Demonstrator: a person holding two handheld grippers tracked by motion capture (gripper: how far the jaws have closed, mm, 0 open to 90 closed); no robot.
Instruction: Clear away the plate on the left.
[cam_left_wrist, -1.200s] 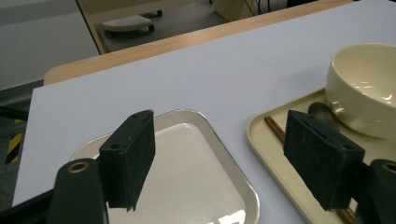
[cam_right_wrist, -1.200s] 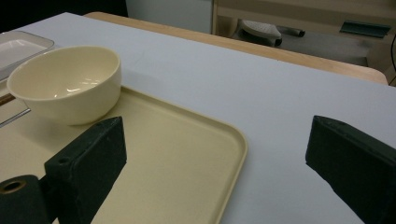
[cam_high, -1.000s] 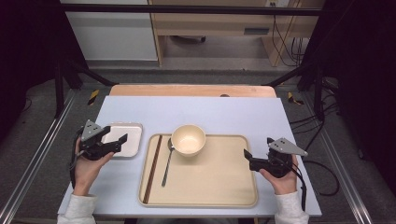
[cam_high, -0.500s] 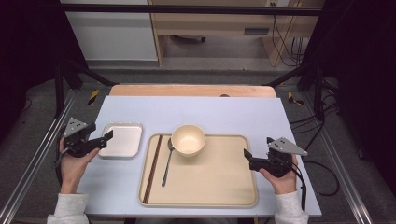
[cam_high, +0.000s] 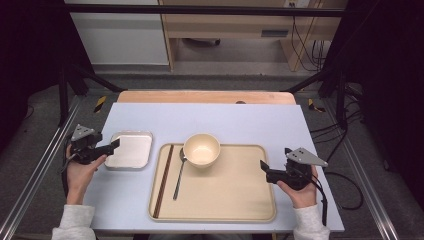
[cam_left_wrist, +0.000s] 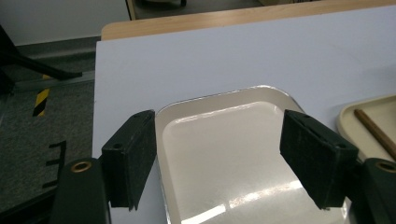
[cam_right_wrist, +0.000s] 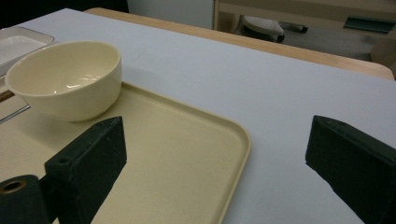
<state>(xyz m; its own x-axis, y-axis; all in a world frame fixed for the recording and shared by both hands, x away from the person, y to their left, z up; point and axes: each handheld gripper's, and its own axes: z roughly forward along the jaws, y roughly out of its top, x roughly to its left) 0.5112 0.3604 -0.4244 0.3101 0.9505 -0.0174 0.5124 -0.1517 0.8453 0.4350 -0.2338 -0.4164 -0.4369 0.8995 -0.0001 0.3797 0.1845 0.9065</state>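
Observation:
A white square plate (cam_high: 131, 149) (cam_left_wrist: 219, 126) lies on the table left of a beige tray (cam_high: 225, 195) (cam_right_wrist: 177, 154). On the tray are a cream bowl (cam_high: 201, 149) (cam_right_wrist: 65, 79), a spoon (cam_high: 178, 175) and brown chopsticks (cam_high: 163, 180) (cam_left_wrist: 373, 130). My left gripper (cam_high: 114, 146) (cam_left_wrist: 224, 158) is open at the plate's left edge. Its jaws have just been closing a little, with the plate's near edge between them and untouched. My right gripper (cam_high: 263, 167) (cam_right_wrist: 219, 172) is open and empty above the tray's right rim.
The pale table top (cam_high: 225, 120) has a wooden strip (cam_high: 205, 96) along its far edge. Black frame posts stand at both back corners. A cable (cam_high: 345, 190) trails off the right side onto the floor.
My left gripper has drawn back to the left, from over the white plate to its left edge. The right gripper has stayed where it was.

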